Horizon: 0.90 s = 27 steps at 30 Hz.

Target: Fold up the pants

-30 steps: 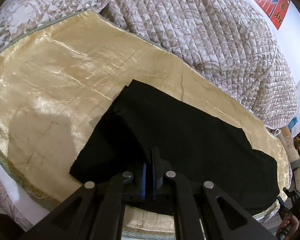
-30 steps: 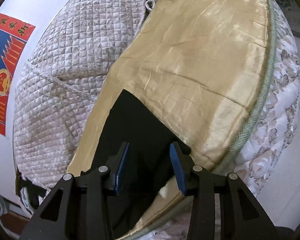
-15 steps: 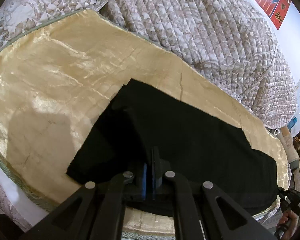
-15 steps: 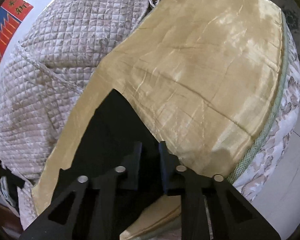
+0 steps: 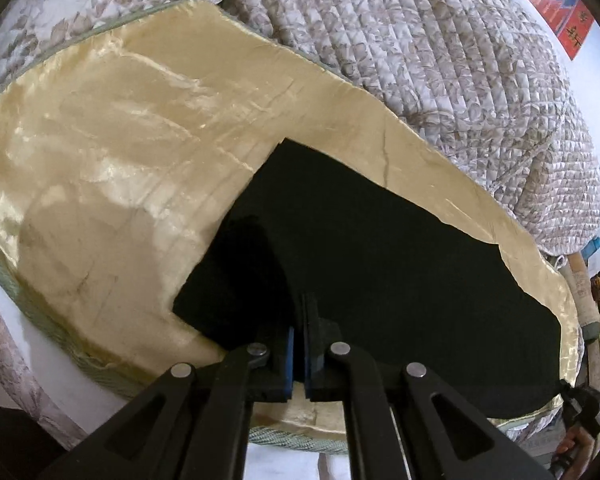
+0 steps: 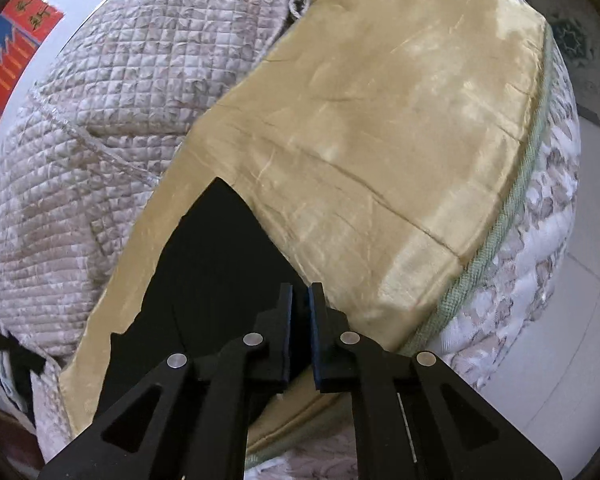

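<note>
The black pants (image 5: 372, 256) lie spread on a gold satin sheet (image 5: 120, 152) on the bed. My left gripper (image 5: 302, 320) is shut on the near edge of the pants, where the cloth bunches up a little to the left of the fingers. In the right wrist view the pants (image 6: 212, 264) run away to the left, and my right gripper (image 6: 300, 300) is shut on their near edge at the bed's front. The other gripper shows at the lower right of the left wrist view (image 5: 580, 404).
A quilted grey-white blanket (image 5: 440, 52) is piled along the far side of the bed (image 6: 100, 92). The gold sheet (image 6: 380, 120) stretches beyond the pants. A green-corded mattress edge (image 6: 512, 208) drops to a tiled floor (image 6: 540, 360). A red poster (image 6: 4, 48) hangs on the wall.
My right gripper closed from open onto the near edge of the pants. The left gripper stayed shut on the cloth and both views shifted slightly.
</note>
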Each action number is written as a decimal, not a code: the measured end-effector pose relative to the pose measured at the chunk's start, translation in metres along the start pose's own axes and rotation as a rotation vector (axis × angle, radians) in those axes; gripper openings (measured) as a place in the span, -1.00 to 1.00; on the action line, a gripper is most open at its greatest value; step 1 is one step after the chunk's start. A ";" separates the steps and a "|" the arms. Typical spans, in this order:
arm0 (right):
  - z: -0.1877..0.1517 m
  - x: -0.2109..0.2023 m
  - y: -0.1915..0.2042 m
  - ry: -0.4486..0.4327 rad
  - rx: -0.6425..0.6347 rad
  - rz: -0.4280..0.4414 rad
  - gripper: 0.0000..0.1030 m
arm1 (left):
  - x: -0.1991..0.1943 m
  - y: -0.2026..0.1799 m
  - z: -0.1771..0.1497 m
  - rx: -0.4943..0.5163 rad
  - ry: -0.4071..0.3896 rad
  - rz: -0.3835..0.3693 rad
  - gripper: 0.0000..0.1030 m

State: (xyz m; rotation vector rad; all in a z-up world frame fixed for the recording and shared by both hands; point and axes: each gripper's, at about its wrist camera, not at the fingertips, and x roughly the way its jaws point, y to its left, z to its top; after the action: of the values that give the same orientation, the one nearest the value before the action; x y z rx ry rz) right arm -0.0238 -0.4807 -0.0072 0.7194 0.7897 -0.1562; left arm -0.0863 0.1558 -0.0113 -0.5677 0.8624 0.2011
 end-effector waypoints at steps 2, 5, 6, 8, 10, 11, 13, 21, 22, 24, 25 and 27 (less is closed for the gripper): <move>-0.001 -0.009 0.010 -0.035 -0.052 -0.039 -0.78 | -0.008 -0.002 0.002 0.011 -0.025 0.039 -0.83; -0.008 -0.025 0.027 -0.105 -0.135 -0.048 -0.72 | -0.024 0.003 0.004 -0.002 -0.064 0.086 -0.82; -0.014 -0.030 0.037 -0.118 -0.187 -0.024 -0.67 | -0.029 0.003 0.005 0.004 -0.080 0.101 -0.81; -0.027 -0.028 0.056 -0.104 -0.295 0.015 -0.56 | -0.038 -0.002 0.009 0.021 -0.111 0.116 -0.80; -0.047 -0.017 0.075 -0.047 -0.419 0.034 -0.54 | -0.040 -0.011 0.012 0.050 -0.124 0.088 -0.78; -0.055 -0.009 0.080 -0.013 -0.459 0.029 -0.54 | -0.040 -0.016 0.013 0.071 -0.127 0.072 -0.66; -0.071 0.019 0.082 0.112 -0.525 -0.059 -0.54 | -0.033 -0.028 0.011 0.116 -0.104 0.038 -0.41; -0.044 0.009 0.112 0.000 -0.537 -0.045 -0.54 | -0.016 -0.062 0.027 0.205 -0.033 0.015 -0.40; -0.039 0.011 0.120 0.001 -0.541 -0.032 -0.54 | -0.019 -0.065 0.033 0.207 -0.054 0.010 -0.40; -0.032 0.023 0.140 0.002 -0.573 -0.004 -0.42 | -0.019 -0.074 0.045 0.215 -0.078 0.010 -0.39; -0.029 0.030 0.149 0.009 -0.591 -0.002 -0.36 | -0.017 -0.077 0.050 0.226 -0.085 0.009 -0.36; -0.024 0.049 0.163 0.037 -0.611 0.004 -0.22 | -0.006 -0.085 0.058 0.260 -0.095 0.007 -0.33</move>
State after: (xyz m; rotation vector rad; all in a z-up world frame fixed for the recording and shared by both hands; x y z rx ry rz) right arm 0.0593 -0.3361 0.0337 0.1457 0.8153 0.1026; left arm -0.0184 0.1166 0.0562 -0.3099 0.7834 0.1186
